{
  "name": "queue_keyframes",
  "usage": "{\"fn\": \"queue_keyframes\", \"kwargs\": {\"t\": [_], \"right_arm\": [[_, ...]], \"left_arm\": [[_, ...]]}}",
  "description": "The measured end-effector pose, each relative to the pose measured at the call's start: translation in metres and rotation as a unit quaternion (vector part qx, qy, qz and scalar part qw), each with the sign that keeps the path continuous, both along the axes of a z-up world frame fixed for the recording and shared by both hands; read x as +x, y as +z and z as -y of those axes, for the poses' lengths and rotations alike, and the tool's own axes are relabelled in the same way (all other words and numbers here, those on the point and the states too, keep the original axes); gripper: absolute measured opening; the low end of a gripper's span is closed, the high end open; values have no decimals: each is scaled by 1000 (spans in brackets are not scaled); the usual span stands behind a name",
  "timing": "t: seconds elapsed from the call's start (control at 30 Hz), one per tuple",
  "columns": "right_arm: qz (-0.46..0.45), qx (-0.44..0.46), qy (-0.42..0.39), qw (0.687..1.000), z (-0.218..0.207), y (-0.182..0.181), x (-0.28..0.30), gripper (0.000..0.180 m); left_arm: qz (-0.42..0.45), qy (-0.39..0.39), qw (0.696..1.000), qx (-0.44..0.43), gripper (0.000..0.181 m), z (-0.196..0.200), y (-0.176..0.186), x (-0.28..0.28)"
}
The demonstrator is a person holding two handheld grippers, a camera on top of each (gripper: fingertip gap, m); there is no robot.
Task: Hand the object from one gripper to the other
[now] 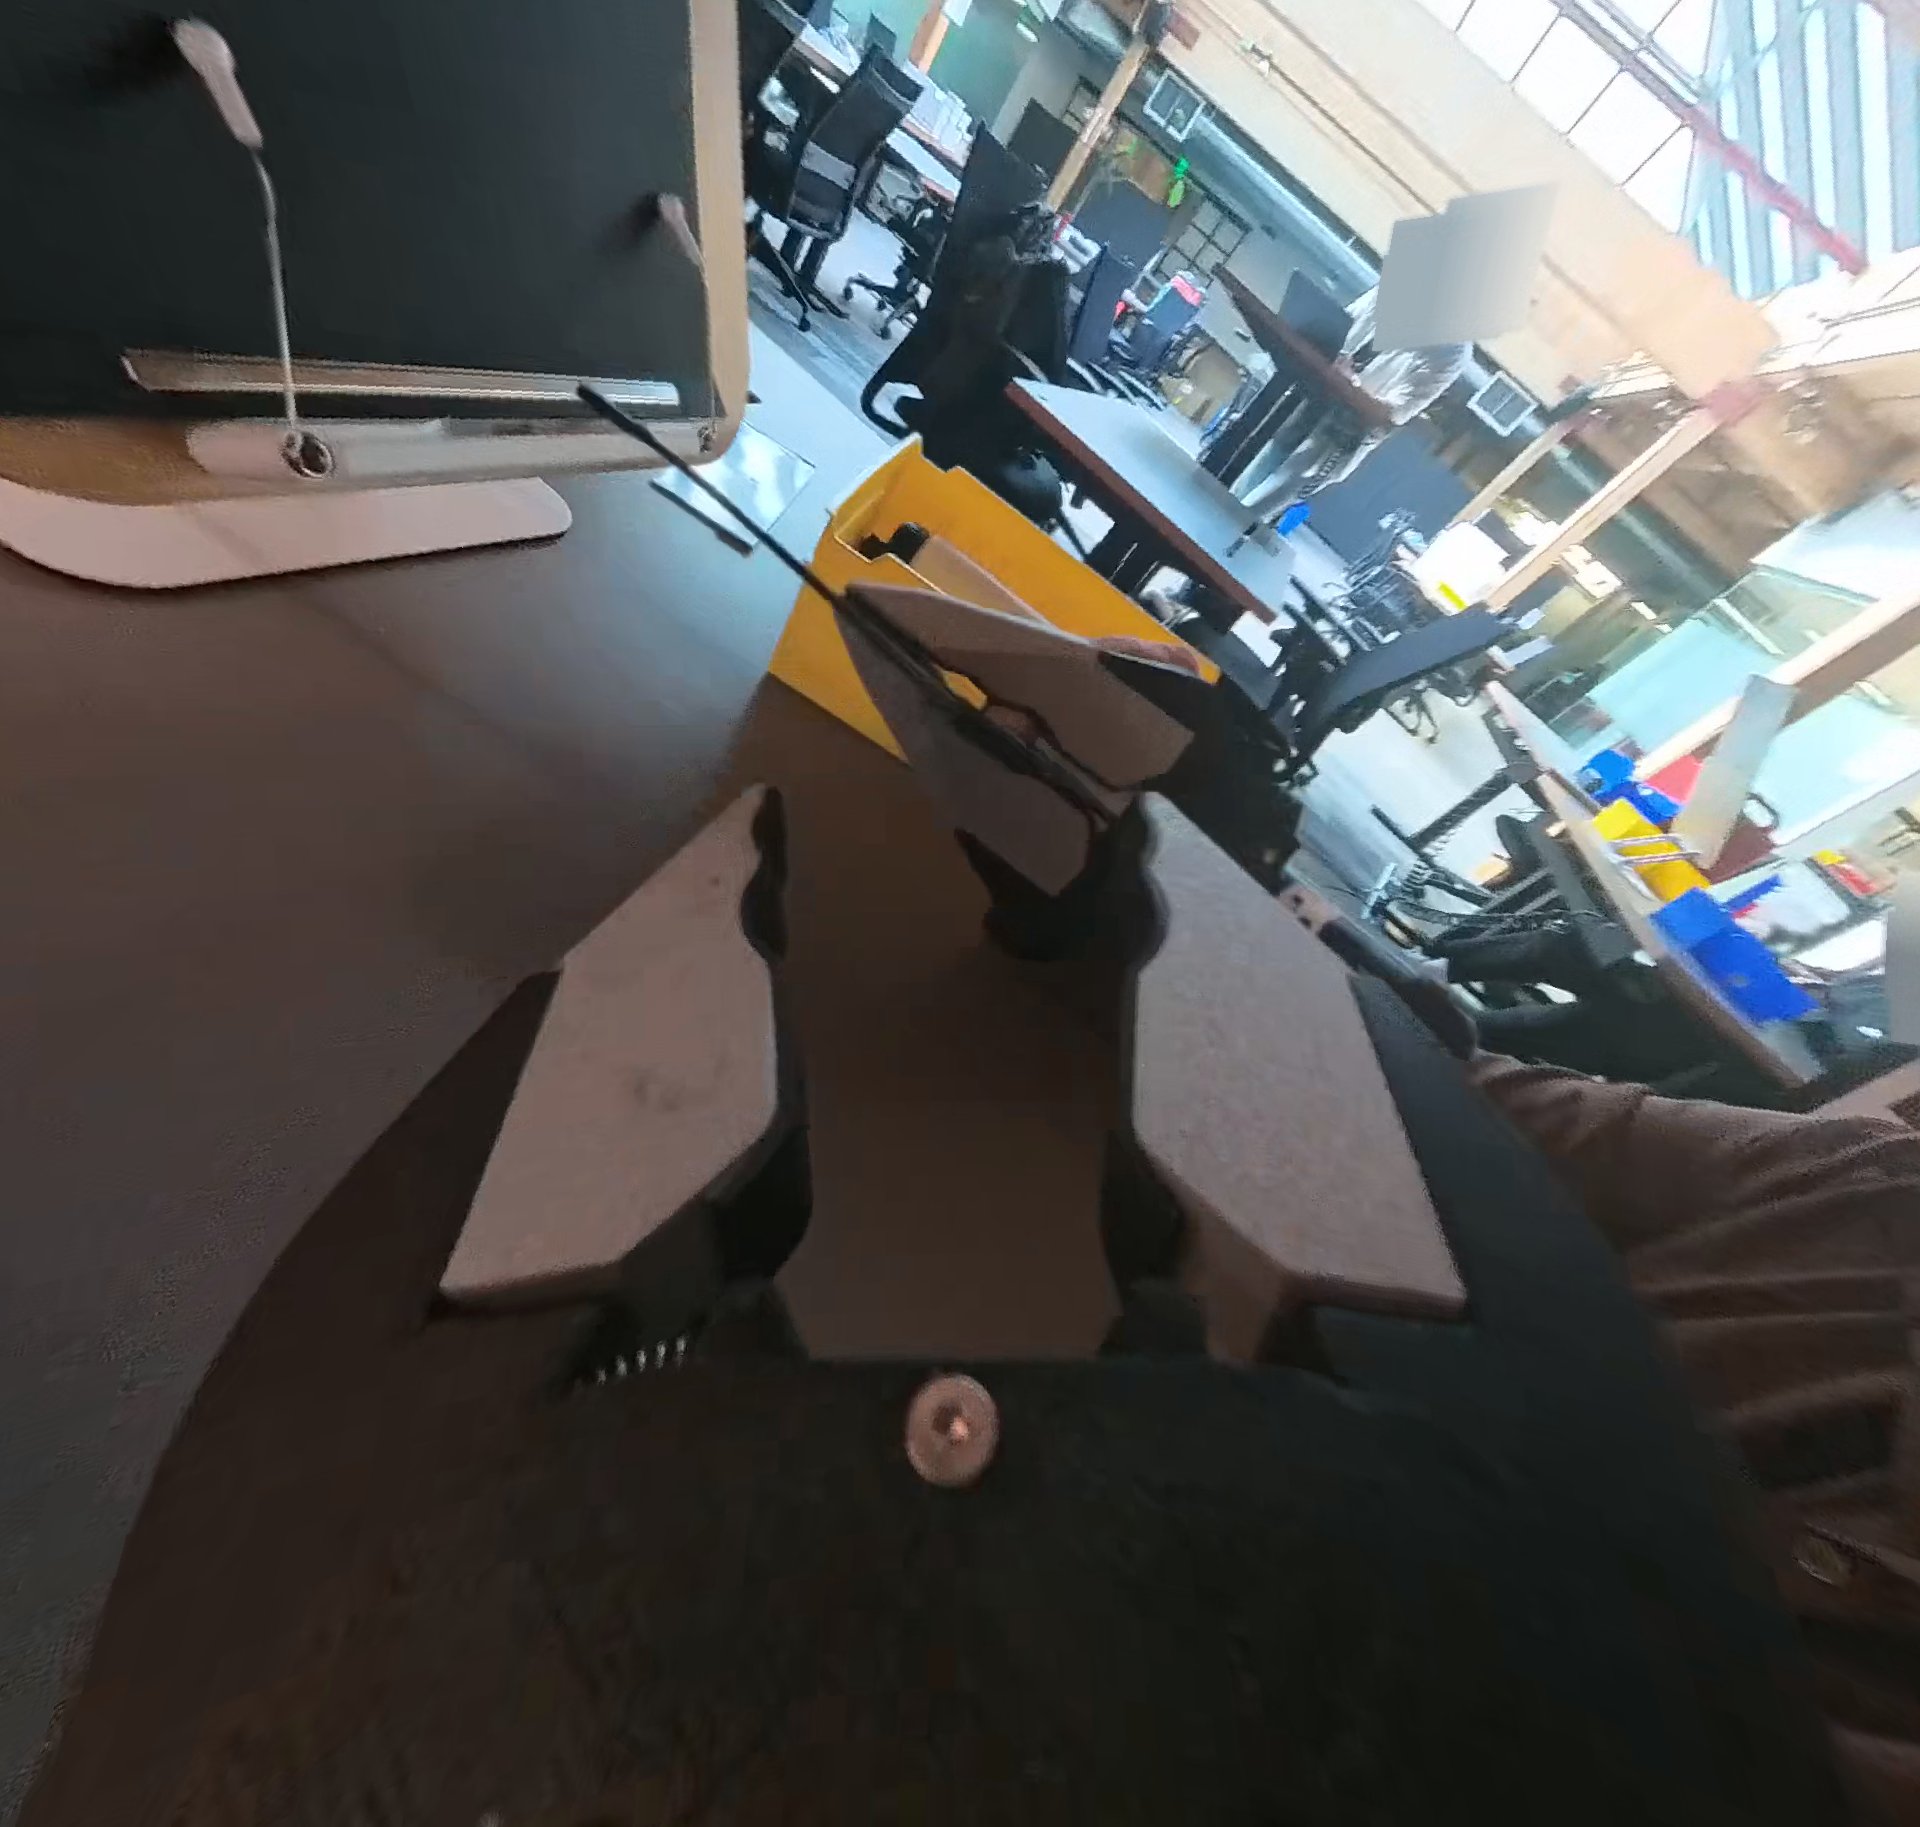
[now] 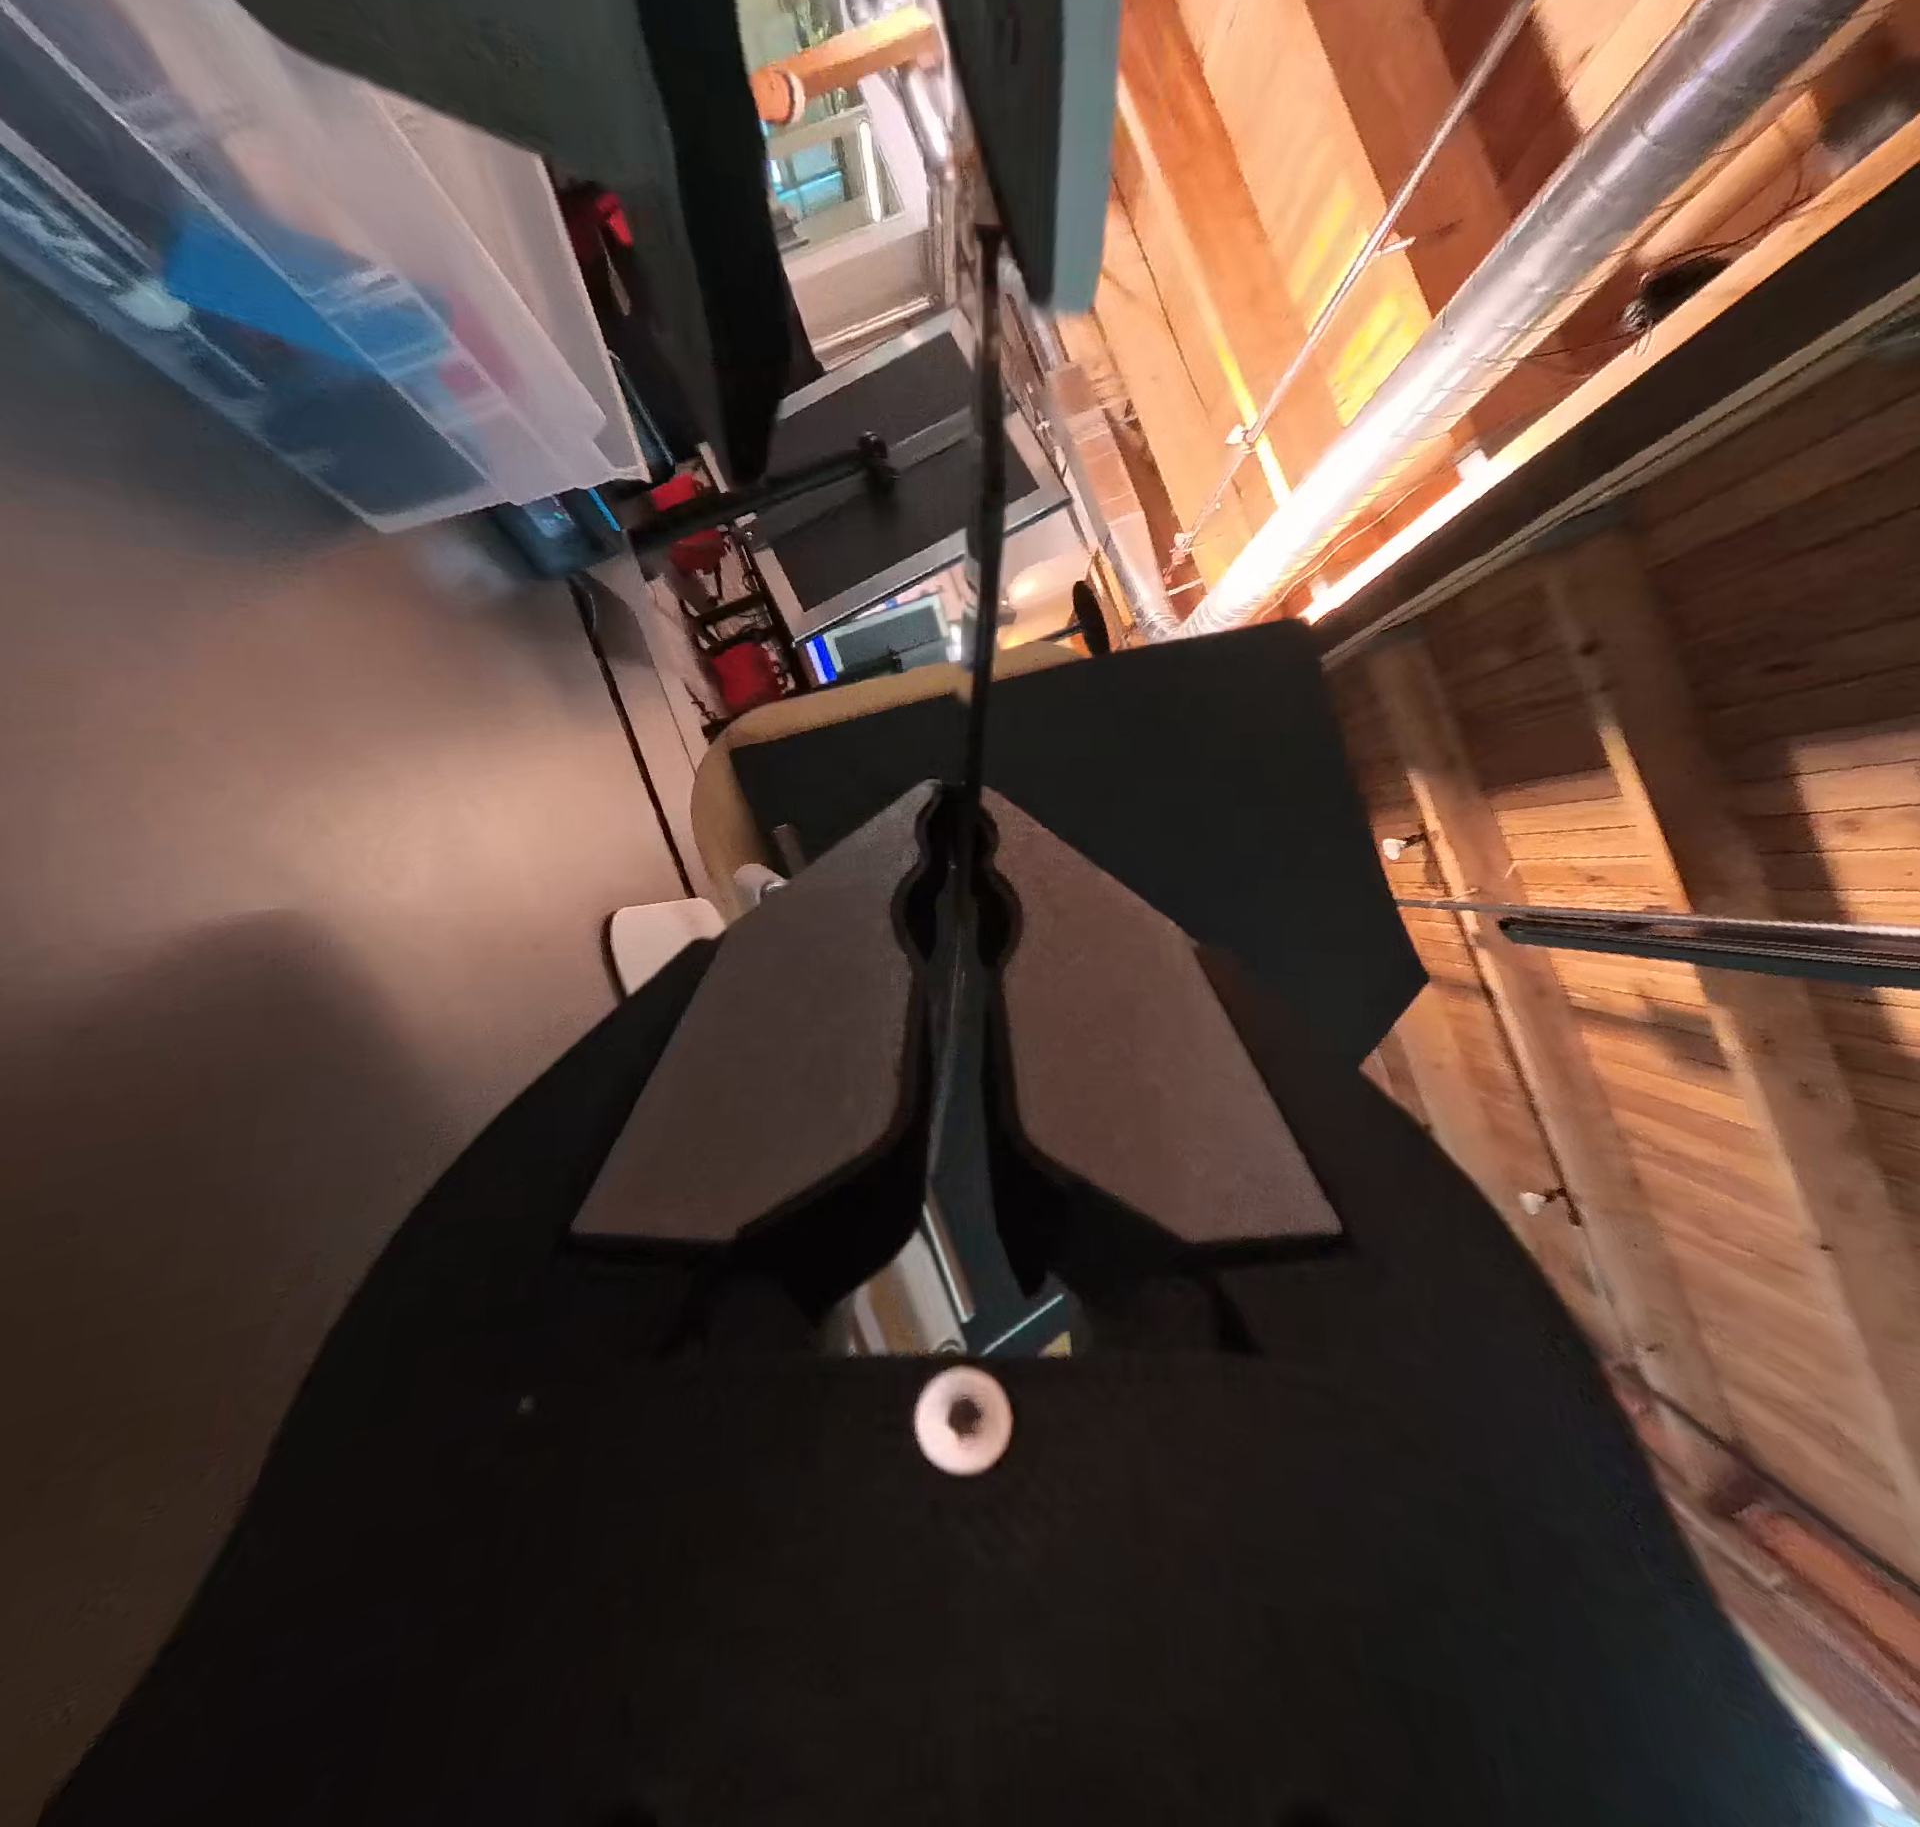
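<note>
Right gripper (image 2: 961, 821) clamps thin black rod (image 2: 982, 530), held above tabletop (image 1: 364, 842). My left gripper (image 1: 951, 873) gapes empty just below. I aim for free rod end (image 1: 665, 458), square fingers, close before right lets go.

Thin black rod (image 2: 985, 530) pinched between right claw (image 2: 961, 821) fingers

On my left wrist view, daylight pours through the skylight windows (image 1: 1621, 42) at upper right and blows them out, while the tabletop (image 1: 312, 842) lies dim. My right wrist view is smeared with motion blur; a strip light (image 2: 1340, 541) glares. Both feeds bend strongly at the edges.
</note>
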State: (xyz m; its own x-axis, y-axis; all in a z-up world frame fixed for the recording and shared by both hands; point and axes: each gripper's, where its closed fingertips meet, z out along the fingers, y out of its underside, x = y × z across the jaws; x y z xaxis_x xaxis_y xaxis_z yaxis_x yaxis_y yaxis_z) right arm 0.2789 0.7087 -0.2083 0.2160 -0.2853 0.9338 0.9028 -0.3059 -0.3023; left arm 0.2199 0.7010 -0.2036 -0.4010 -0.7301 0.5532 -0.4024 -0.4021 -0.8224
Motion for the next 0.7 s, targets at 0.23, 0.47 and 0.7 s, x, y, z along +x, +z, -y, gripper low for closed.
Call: {"fn": "queue_keyframes", "kwargs": {"t": [0.23,0.47,0.7], "right_arm": [[74,-26,-23,997,-8,-9,-17,0],[-160,-128,135,970,-12,-49,-41,31],[-263,-130,175,940,-7,-45,-35,57]], "left_arm": [[19,-4,1000,-7,25,1,-2,9],[-14,21,961,276,0,-32,-25,4],[-28,-6,823,567,0,-42,-28,-7]]}}
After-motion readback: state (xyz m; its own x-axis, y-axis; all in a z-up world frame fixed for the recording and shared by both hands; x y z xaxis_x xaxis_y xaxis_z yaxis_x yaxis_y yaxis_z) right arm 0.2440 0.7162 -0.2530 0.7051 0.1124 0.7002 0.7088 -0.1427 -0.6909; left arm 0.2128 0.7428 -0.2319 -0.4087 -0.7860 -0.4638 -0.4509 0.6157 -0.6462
